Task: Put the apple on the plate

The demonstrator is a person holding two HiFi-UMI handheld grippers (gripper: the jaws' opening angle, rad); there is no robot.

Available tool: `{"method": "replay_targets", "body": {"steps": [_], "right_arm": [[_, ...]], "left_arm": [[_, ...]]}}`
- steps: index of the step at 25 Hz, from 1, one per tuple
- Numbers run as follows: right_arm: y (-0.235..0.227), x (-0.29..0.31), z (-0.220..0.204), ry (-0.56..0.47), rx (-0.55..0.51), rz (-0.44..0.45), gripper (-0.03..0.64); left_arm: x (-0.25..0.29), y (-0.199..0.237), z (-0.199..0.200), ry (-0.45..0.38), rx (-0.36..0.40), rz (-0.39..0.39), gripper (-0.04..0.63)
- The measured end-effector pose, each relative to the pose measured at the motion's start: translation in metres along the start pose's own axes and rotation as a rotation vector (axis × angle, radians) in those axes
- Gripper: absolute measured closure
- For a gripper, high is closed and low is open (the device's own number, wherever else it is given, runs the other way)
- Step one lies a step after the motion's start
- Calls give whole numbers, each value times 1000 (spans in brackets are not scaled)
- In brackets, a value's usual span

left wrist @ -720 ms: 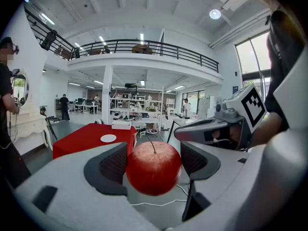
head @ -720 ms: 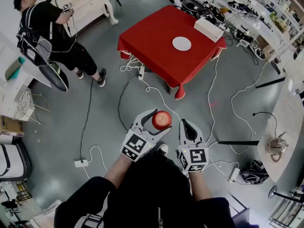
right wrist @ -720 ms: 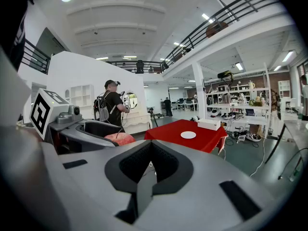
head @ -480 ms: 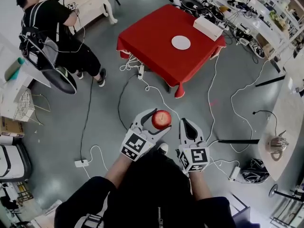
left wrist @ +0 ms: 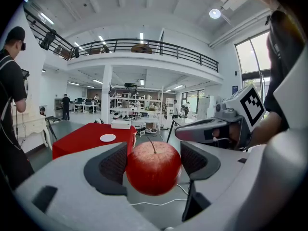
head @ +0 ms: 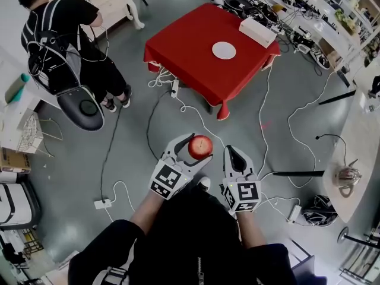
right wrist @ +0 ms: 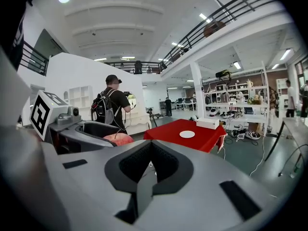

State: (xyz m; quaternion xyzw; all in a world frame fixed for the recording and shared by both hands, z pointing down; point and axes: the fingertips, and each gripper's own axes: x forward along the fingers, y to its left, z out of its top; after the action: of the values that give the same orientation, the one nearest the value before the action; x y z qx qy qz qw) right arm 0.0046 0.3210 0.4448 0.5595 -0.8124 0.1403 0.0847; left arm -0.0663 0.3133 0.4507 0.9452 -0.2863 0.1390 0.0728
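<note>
Clamped in the left gripper (left wrist: 153, 162), pads pressed to both sides: a red apple (head: 200, 146), stem up, above grey floor (head: 127, 141). Well apart from the white plate (head: 224, 50) on the red-clothed table (head: 184, 46). Just beside, the right gripper (head: 233, 154) — jaws closed together, nothing between.

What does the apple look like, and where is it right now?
The apple is round, shiny and red, with a thin brown stem sticking up. It sits upright between the jaws of the left gripper, whose dark pads press its sides. It is held in the air above the grey floor, far from the white plate on the red table.
</note>
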Motion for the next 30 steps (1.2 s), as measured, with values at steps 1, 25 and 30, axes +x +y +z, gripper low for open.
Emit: {"method": "replay_targets", "body": {"steps": [1,25,30], "right_arm": [[0,0,0,-1,1,1,607],[0,2,-8,28,7,5,606],[2,3,-8,29,7,9,606]], "left_arm": [[0,0,0,0,0,0,244],[5,0,-5,14,-12,-5,244],[4,1,-7,13,-13,-6,244]]}}
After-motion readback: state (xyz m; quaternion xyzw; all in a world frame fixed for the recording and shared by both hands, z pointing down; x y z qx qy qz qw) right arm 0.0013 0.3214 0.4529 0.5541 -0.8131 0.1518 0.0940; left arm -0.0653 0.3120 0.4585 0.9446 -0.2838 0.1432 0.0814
